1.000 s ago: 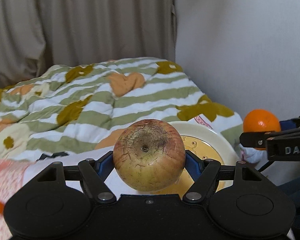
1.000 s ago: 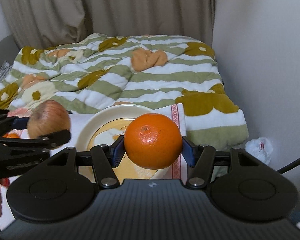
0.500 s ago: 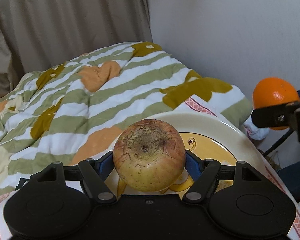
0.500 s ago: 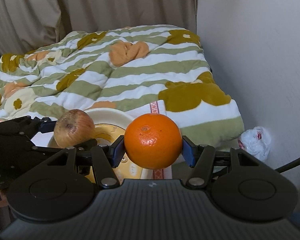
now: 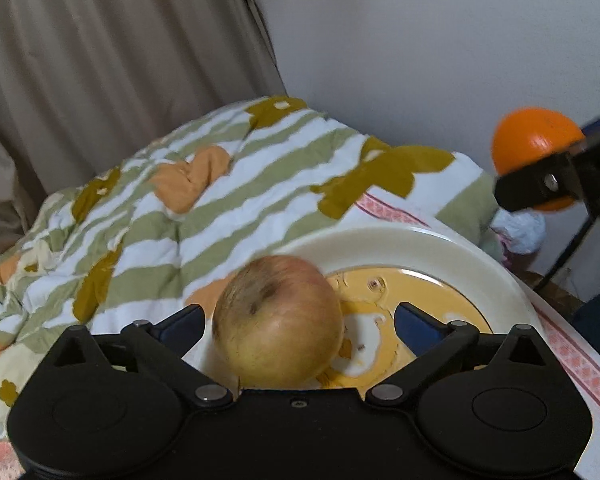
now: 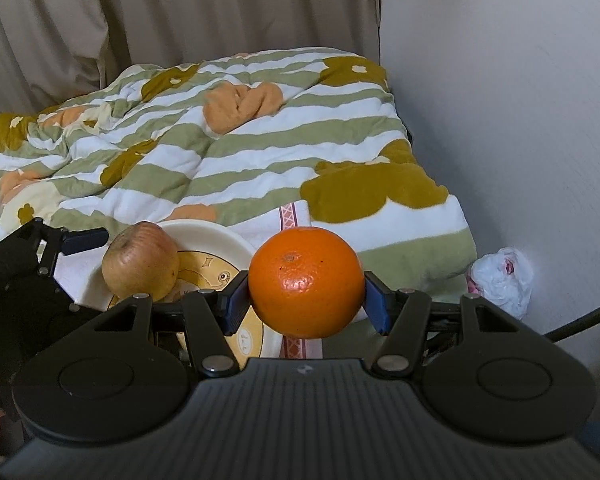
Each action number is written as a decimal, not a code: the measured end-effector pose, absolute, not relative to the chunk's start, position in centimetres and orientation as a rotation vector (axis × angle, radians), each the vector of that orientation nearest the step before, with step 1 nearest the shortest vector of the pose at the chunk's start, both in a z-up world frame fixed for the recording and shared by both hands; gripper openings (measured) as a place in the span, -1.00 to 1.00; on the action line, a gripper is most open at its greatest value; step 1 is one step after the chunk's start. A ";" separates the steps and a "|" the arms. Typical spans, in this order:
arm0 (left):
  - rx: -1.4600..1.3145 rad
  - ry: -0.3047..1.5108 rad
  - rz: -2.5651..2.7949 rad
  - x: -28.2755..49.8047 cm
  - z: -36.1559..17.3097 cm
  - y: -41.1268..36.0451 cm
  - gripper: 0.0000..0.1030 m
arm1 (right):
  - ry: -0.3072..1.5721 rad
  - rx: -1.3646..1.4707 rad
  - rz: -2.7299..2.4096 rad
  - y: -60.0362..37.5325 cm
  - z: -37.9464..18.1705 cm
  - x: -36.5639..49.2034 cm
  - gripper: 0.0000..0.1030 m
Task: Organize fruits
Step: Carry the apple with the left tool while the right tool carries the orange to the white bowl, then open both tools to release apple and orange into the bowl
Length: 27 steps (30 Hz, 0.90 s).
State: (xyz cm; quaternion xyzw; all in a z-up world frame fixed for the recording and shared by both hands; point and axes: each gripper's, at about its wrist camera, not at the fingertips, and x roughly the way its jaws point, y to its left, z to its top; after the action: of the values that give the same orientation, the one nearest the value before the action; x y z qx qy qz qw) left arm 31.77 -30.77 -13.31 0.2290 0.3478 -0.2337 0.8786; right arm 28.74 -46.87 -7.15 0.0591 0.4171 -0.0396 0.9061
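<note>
A yellow-red apple [image 5: 278, 322] rests on the left part of a cream plate [image 5: 432, 246] with a yellow cartoon centre. My left gripper [image 5: 298, 324] is open around the apple, with gaps between its blue pads and the fruit. The apple [image 6: 140, 266] and the plate [image 6: 216, 238] also show in the right wrist view. My right gripper [image 6: 304, 300] is shut on an orange [image 6: 305, 282] and holds it in the air to the right of the plate. The orange [image 5: 536, 146] appears at the right edge of the left wrist view.
The plate sits on a white cloth with a pink patterned border [image 5: 568, 364]. A green-striped quilt [image 6: 220, 152] covers the bed behind. A white wall [image 6: 520, 100] is on the right, curtains [image 6: 180, 12] are behind, and a crumpled white bag [image 6: 500, 276] lies by the wall.
My left gripper has opened and let go of the apple, which now sits on the plate, rolled a little. My right gripper still holds the orange, closer to the plate.
</note>
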 end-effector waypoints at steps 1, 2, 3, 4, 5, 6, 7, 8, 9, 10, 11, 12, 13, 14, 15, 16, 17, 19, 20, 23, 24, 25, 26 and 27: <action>0.478 0.733 -0.484 31.6 -13.2 -30.5 0.99 | 0.859 0.120 -0.078 -46.9 -7.0 28.7 0.44; 0.474 0.736 -0.483 31.4 -13.0 -30.3 0.99 | 0.857 0.116 -0.074 -46.8 -6.9 28.8 0.44; 0.462 0.741 -0.482 31.2 -12.8 -29.9 0.99 | 0.856 0.111 -0.068 -46.7 -6.8 28.8 0.44; 0.444 0.750 -0.480 31.1 -12.5 -29.3 0.99 | 0.855 0.105 -0.059 -46.6 -6.7 28.8 0.44; 0.425 0.758 -0.478 31.0 -12.2 -28.9 0.99 | 0.854 0.100 -0.050 -46.4 -6.6 28.8 0.44; 0.403 0.764 -0.476 30.7 -11.8 -28.3 0.99 | 0.854 0.096 -0.041 -46.3 -6.6 28.9 0.44; 0.380 0.769 -0.473 30.5 -11.4 -27.8 0.99 | 0.855 0.091 -0.031 -46.2 -6.7 29.0 0.44; 0.353 0.773 -0.473 30.3 -11.0 -27.2 0.99 | 0.854 0.085 -0.020 -46.0 -6.7 29.1 0.44; 0.326 0.777 -0.474 30.2 -10.6 -26.6 0.99 | 0.854 0.072 -0.012 -45.7 -6.9 29.2 0.44; 0.299 0.780 -0.474 29.9 -10.3 -26.0 0.99 | 0.858 0.056 -0.008 -45.3 -7.0 29.3 0.44; 0.273 0.783 -0.475 29.6 -10.0 -25.4 0.99 | 0.862 0.038 -0.002 -44.9 -7.3 29.5 0.44; 0.250 0.786 -0.475 29.3 -9.7 -24.9 0.99 | 0.863 0.026 0.009 -44.5 -7.5 29.6 0.44; 0.234 0.787 -0.469 29.1 -9.5 -24.5 0.99 | 0.864 0.018 0.024 -44.2 -7.8 29.6 0.44; 0.220 0.786 -0.455 28.8 -9.2 -24.0 0.99 | 0.865 0.005 0.045 -43.7 -8.1 29.8 0.44; 0.212 0.786 -0.444 28.6 -8.9 -23.7 0.99 | 0.866 -0.013 0.060 -43.2 -8.5 29.9 0.44; 0.207 0.784 -0.433 28.4 -8.7 -23.4 0.99 | 0.866 -0.038 0.073 -42.7 -8.9 30.0 0.44; 0.205 0.779 -0.424 28.1 -8.4 -23.0 0.99 | 0.864 -0.068 0.083 -42.0 -9.4 30.1 0.44; 0.203 0.767 -0.406 27.8 -8.0 -22.2 0.99 | 0.854 -0.136 0.105 -40.8 -10.6 30.3 0.44; 0.201 0.763 -0.396 27.7 -7.9 -21.8 0.99 | 0.852 -0.159 0.113 -40.4 -11.1 30.4 0.44; 0.186 0.763 -0.370 27.4 -7.7 -20.6 0.99 | 0.851 -0.203 0.142 -39.2 -12.6 30.9 0.44; 0.179 0.764 -0.362 27.3 -7.7 -20.3 0.99 | 0.855 -0.214 0.148 -39.0 -13.0 31.0 0.44; 0.171 0.767 -0.358 27.2 -7.6 -19.9 0.99 | 0.855 -0.229 0.148 -38.7 -13.5 31.1 0.44; 0.160 0.768 -0.359 27.1 -7.6 -19.5 0.99 | 0.853 -0.245 0.149 -38.4 -13.8 31.1 0.44; 0.153 0.764 -0.355 26.9 -7.5 -19.2 0.99 | 0.850 -0.256 0.151 -38.2 -14.0 31.2 0.44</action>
State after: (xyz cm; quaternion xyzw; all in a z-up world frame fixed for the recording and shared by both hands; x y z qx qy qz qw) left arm 26.93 -19.18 -7.47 0.0740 0.3705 -0.1723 0.9097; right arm 31.18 -38.23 -14.02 -0.1236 0.4107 0.0728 0.9004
